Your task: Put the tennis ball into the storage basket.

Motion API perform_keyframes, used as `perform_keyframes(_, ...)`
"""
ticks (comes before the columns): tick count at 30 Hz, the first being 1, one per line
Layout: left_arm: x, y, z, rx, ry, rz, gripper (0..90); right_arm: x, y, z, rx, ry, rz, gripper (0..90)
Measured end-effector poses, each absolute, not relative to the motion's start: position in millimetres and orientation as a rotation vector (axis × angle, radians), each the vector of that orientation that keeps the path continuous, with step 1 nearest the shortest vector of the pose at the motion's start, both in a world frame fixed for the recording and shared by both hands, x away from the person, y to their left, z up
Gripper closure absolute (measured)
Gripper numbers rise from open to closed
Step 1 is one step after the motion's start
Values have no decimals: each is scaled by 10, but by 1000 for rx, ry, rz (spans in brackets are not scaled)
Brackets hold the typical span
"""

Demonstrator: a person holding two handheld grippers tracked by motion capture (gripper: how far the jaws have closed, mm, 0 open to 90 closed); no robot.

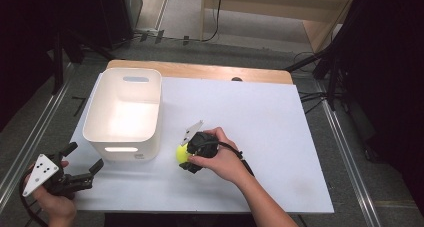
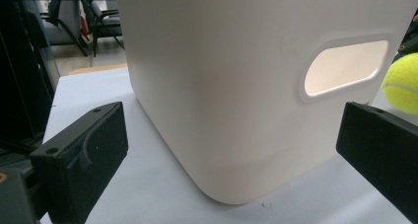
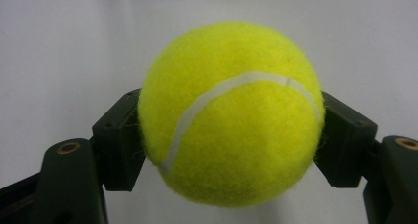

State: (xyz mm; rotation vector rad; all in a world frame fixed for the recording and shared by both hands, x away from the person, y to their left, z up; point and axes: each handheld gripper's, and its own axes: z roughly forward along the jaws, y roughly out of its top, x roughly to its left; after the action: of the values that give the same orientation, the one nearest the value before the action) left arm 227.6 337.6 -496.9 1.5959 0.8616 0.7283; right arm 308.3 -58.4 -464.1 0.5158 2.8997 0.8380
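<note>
The tennis ball sits clamped between your right gripper's two black fingers, one pad pressed against each side of it at about mid-height. In the right gripper view the ball takes up the centre of the frame, its white seam curving from lower left up and across to the right, with the white worktop behind it. In the high view the ball shows as a yellow patch just left of your right hand, a little below the centre of the frame and over the white worktop; whether it rests on the surface or is lifted off it cannot be told. It lies just right of the near right corner of the white bin.

Your left gripper is at the lower left of the high view, near the worktop's front edge, with its fingers spread apart and nothing between them. In the left gripper view those fingers stand wide at the bottom corners of the frame, and the rounded corner of the bin rises between and beyond them, apart from both pads. The bin's oval handle cut-out is at the right of that frame, and the ball peeks in at the right edge, beyond the bin.

The bin stands upright on the left part of the worktop.
</note>
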Motion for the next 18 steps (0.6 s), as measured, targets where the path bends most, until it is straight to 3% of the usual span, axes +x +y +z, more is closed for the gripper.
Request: perform_keyframes(18, 2277, 3375, -4969, 1597, 862, 728, 0, 3159, -621, -4416, 517, 2908, 863, 237)
